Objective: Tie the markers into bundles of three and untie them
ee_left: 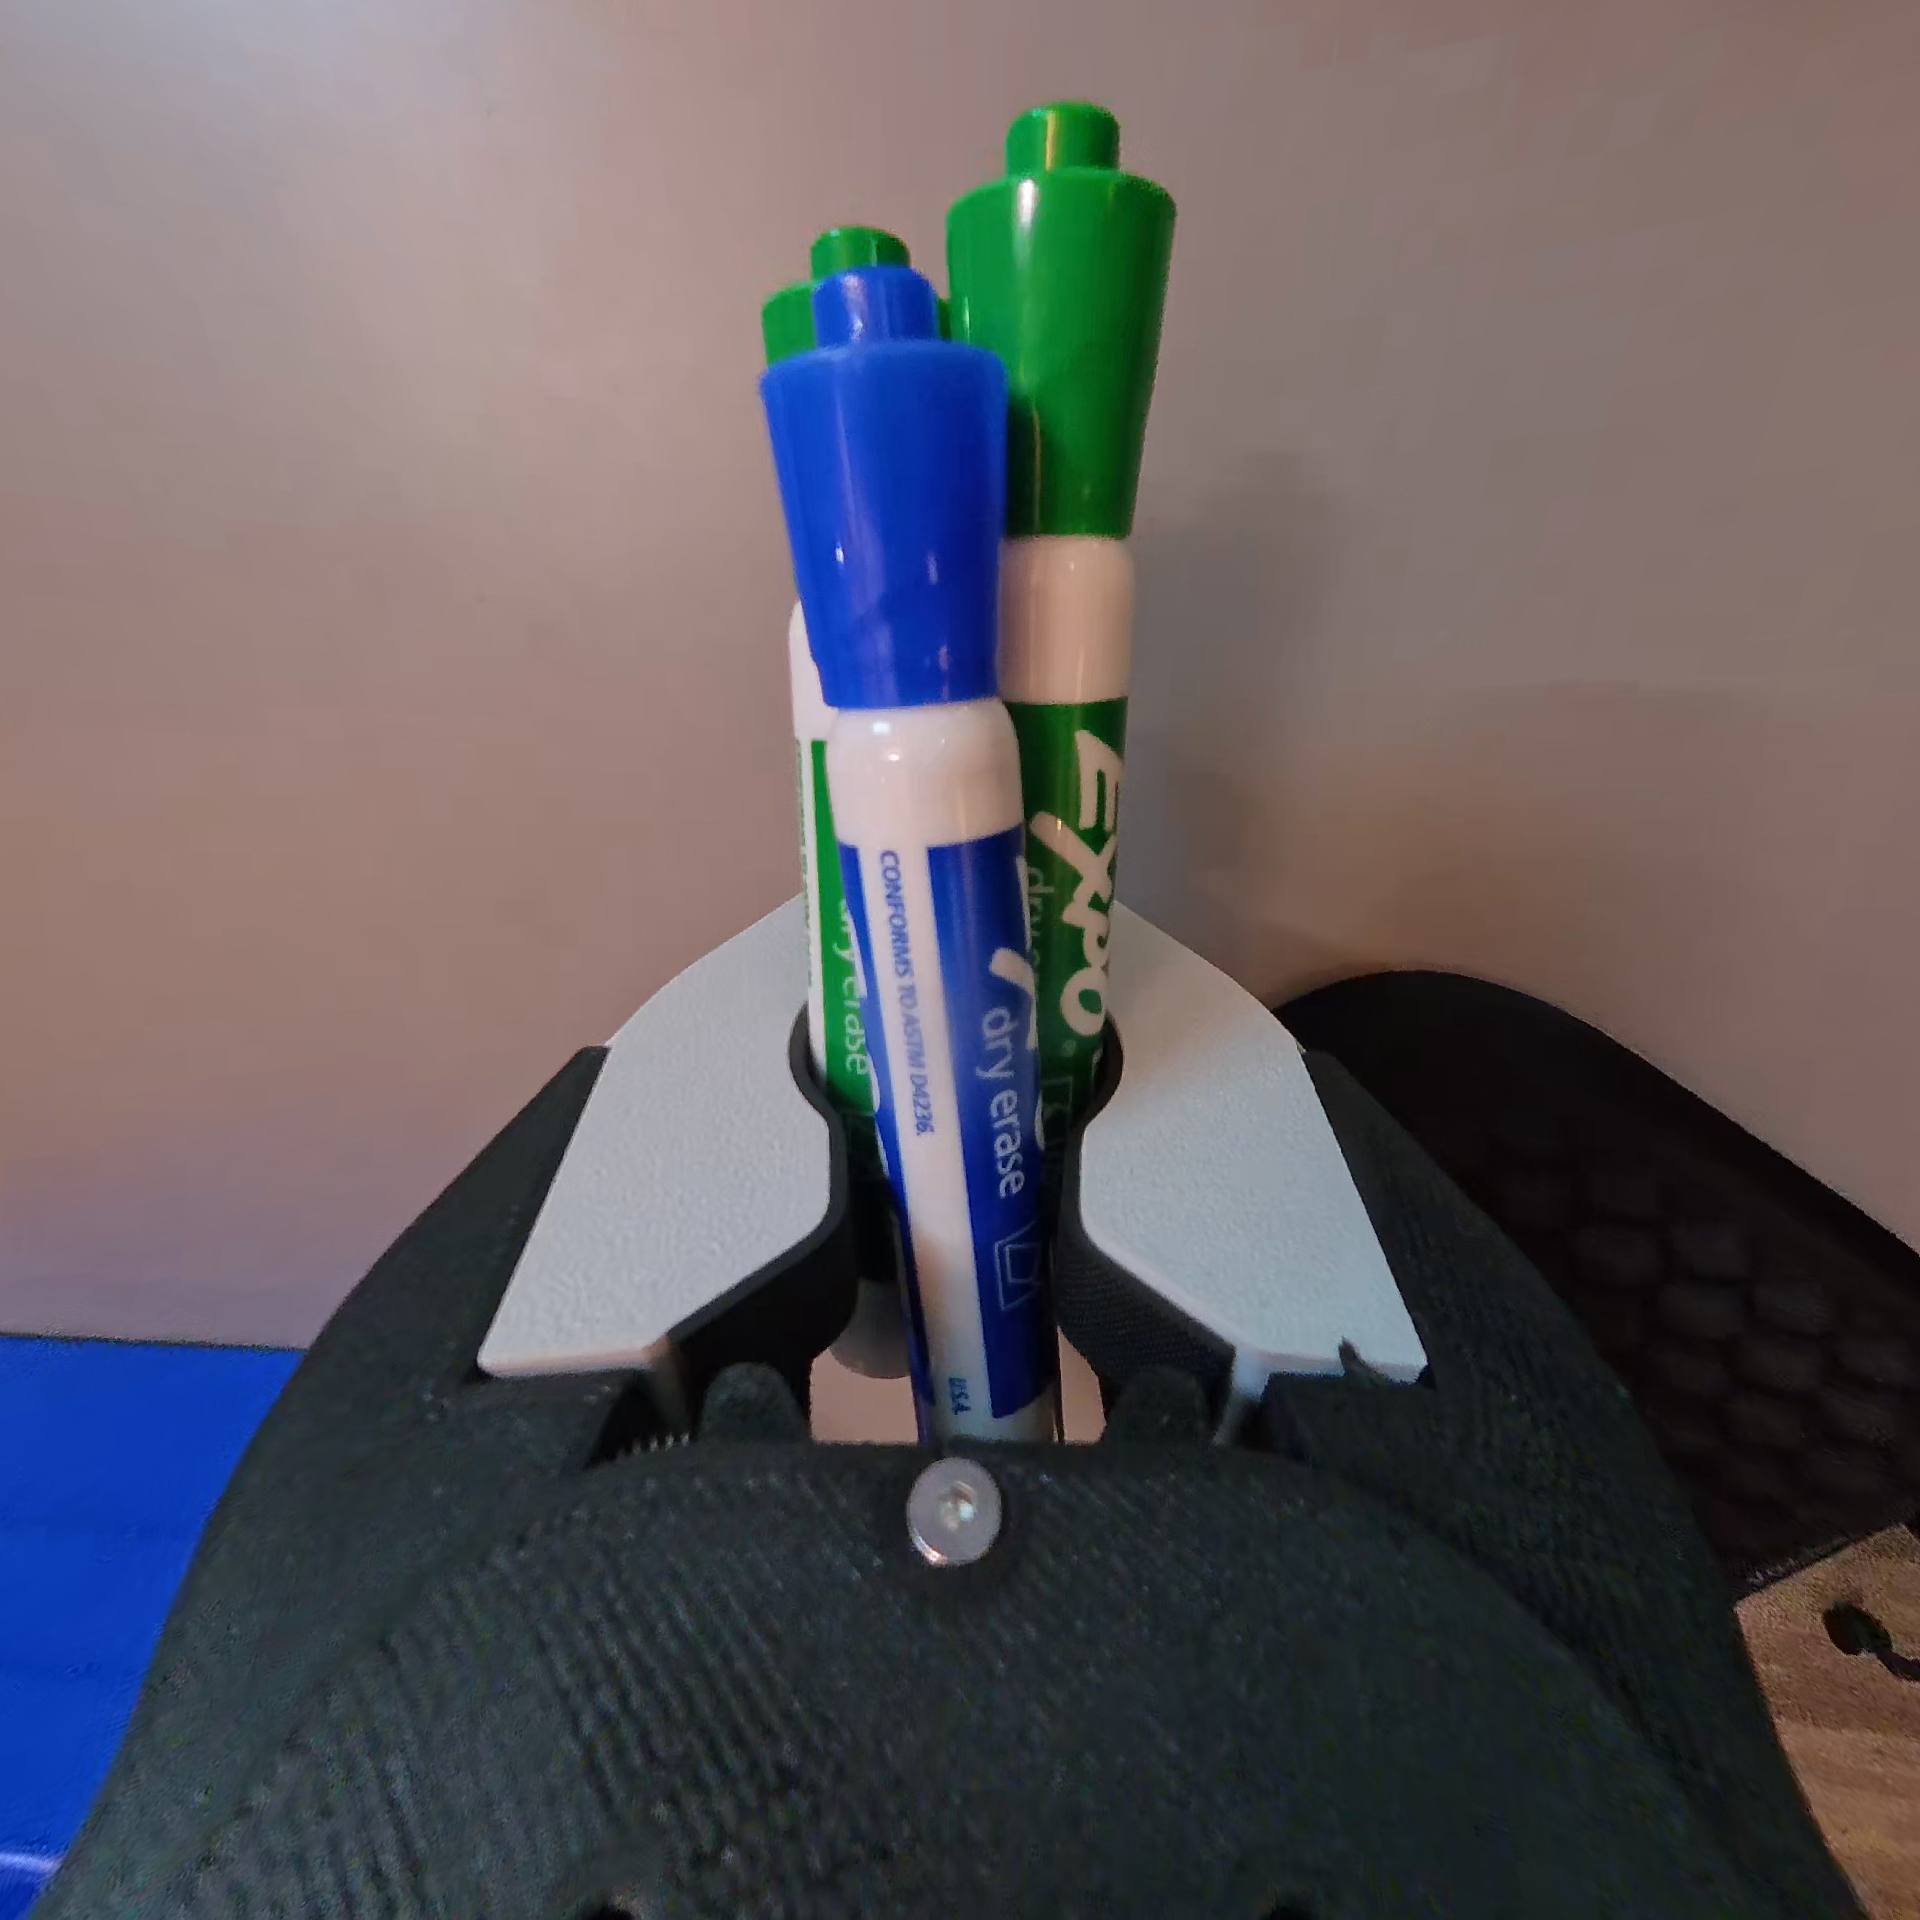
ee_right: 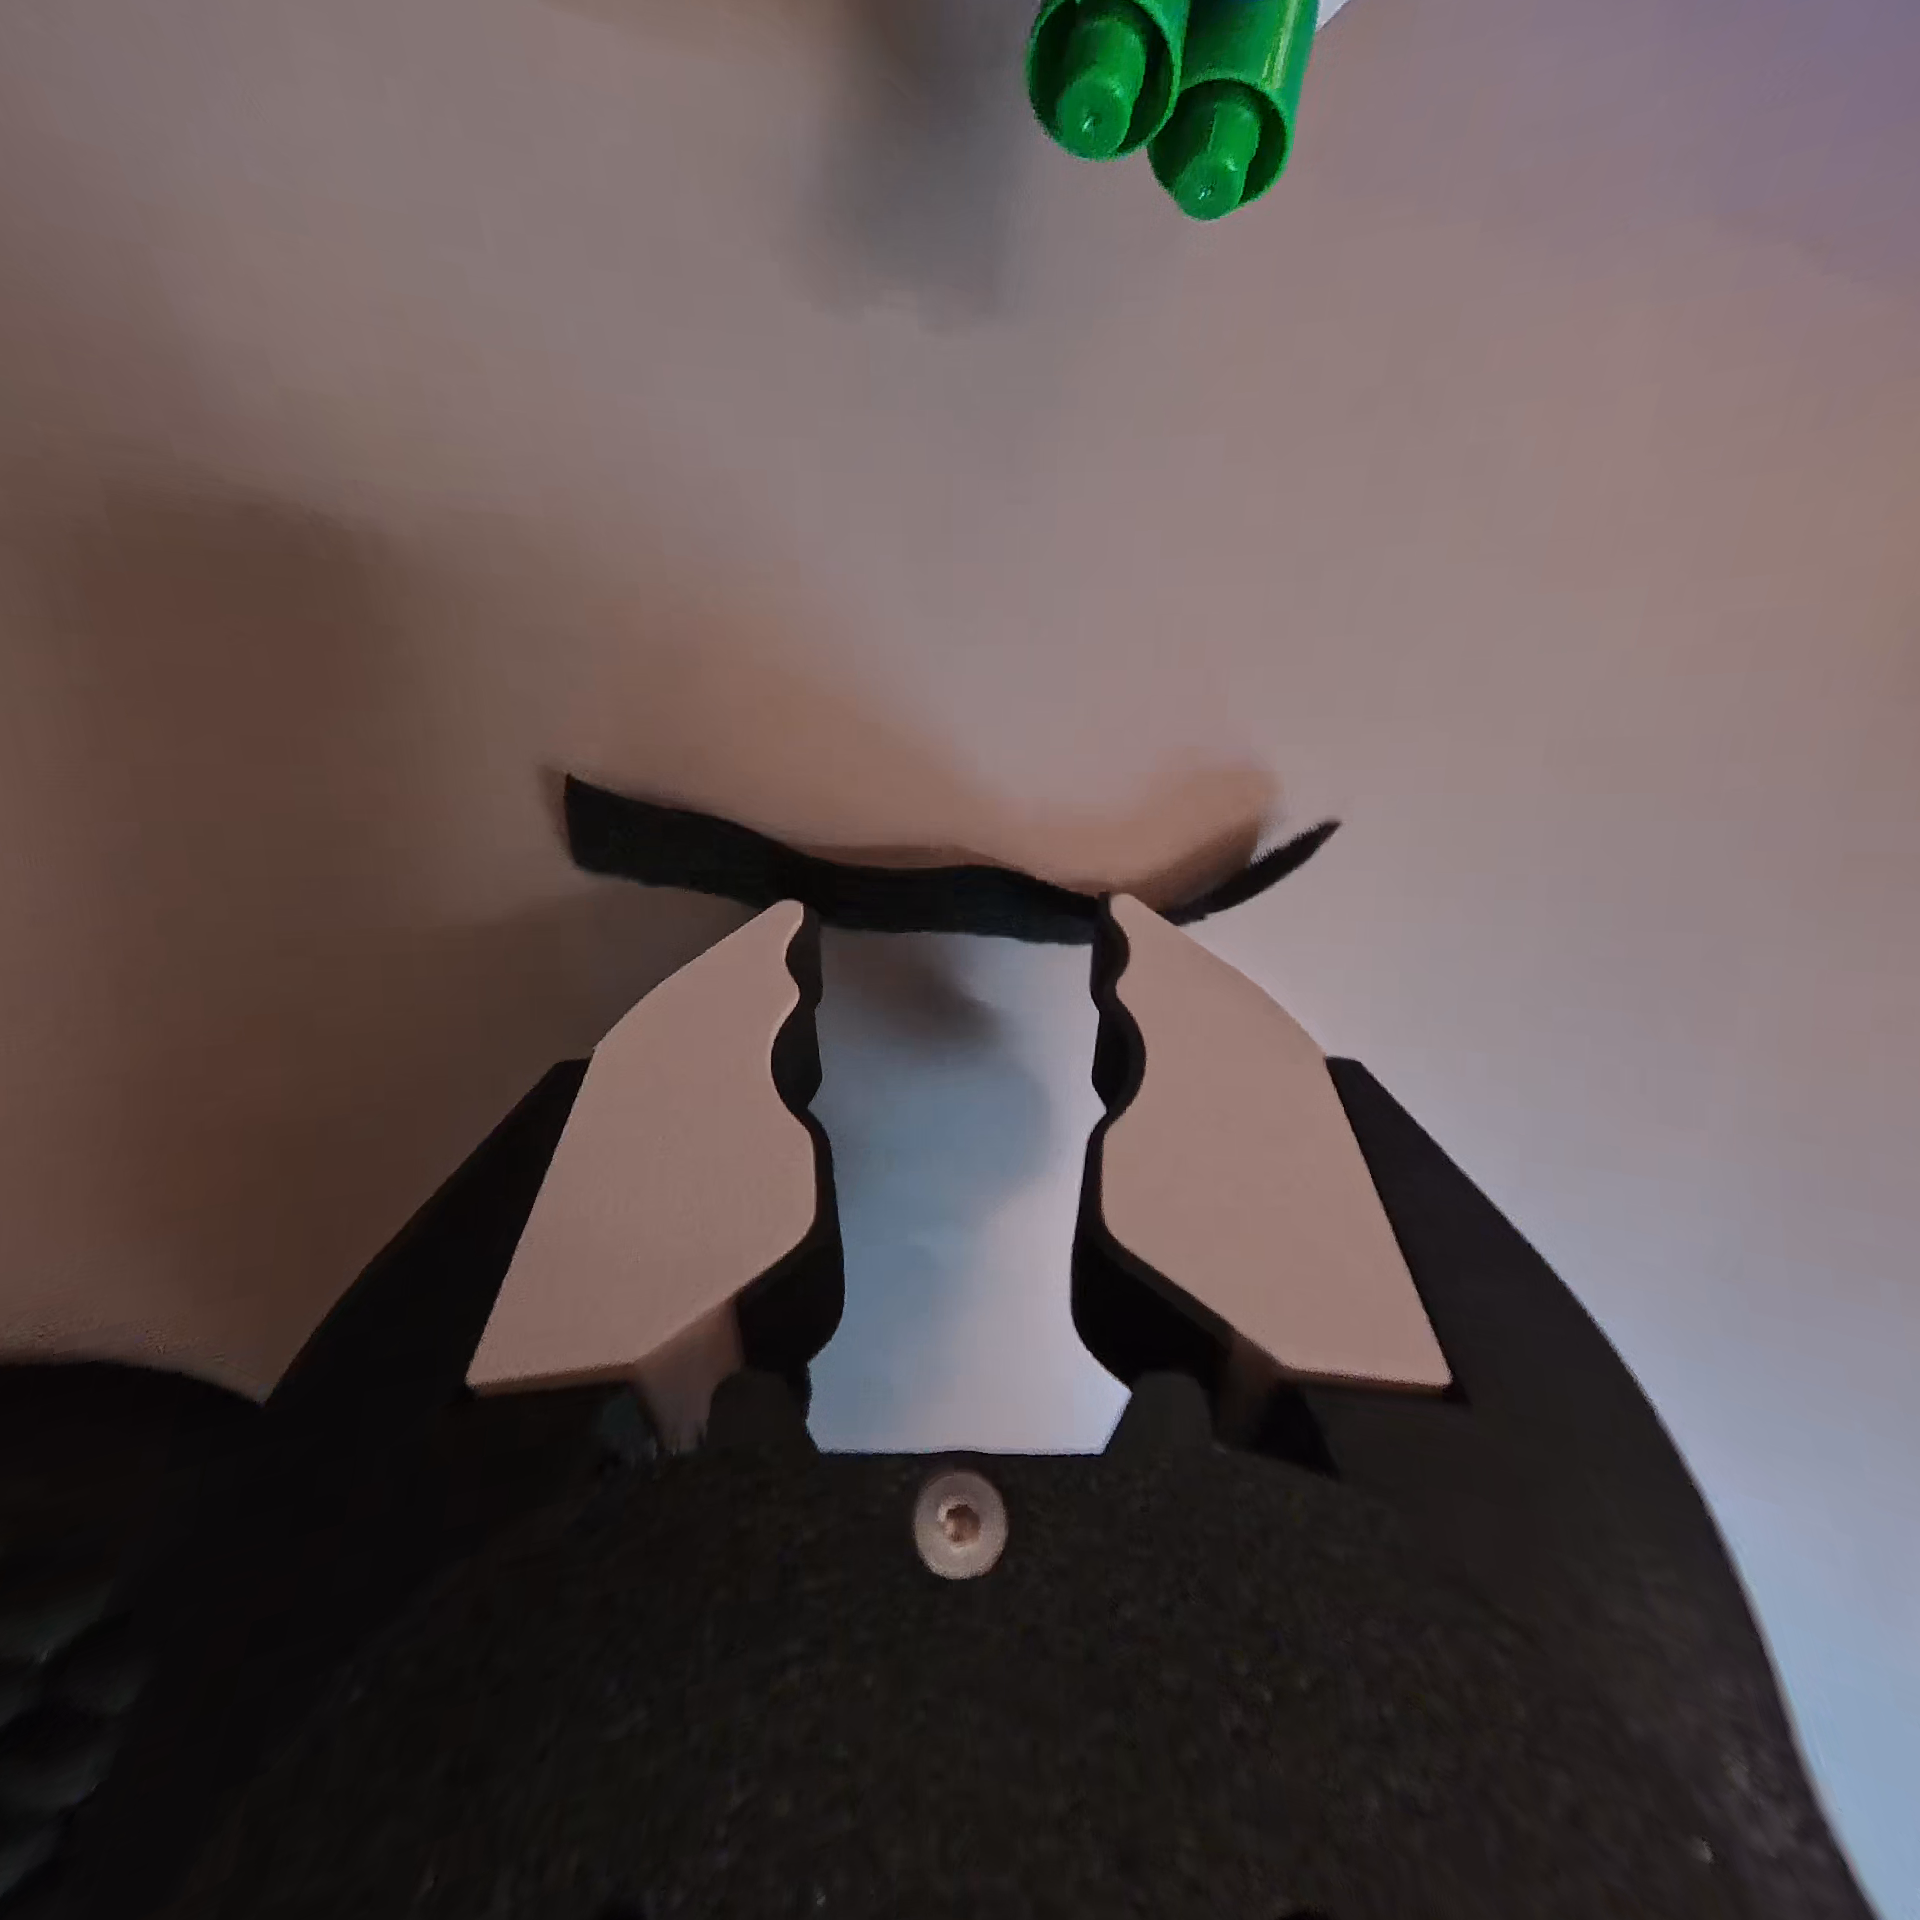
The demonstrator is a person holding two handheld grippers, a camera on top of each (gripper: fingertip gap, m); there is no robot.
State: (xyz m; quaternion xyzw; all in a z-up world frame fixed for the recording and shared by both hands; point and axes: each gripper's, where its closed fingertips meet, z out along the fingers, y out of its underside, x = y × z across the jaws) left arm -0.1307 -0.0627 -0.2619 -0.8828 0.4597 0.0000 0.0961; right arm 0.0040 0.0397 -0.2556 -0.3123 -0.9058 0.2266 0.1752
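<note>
Closest to the left wrist camera, the left gripper is clamped around three dry-erase markers standing side by side, caps pointing away from the lens. The blue marker sits in front, one green marker stands taller just to its right, and a second green marker is mostly hidden behind the blue one. The gripper's pale fingers press in from both sides on the barrels. Behind them is a plain beige surface, with a blue patch at lower left and a black honeycomb-textured mat at right. In the right wrist view, the right gripper has its jaws spread apart with nothing between them, its tips just at a black strap lying flat on the same pale surface. The strap's far end curls up at the right. At the top edge, the two green marker caps poke into view, well apart from the strap.
</note>
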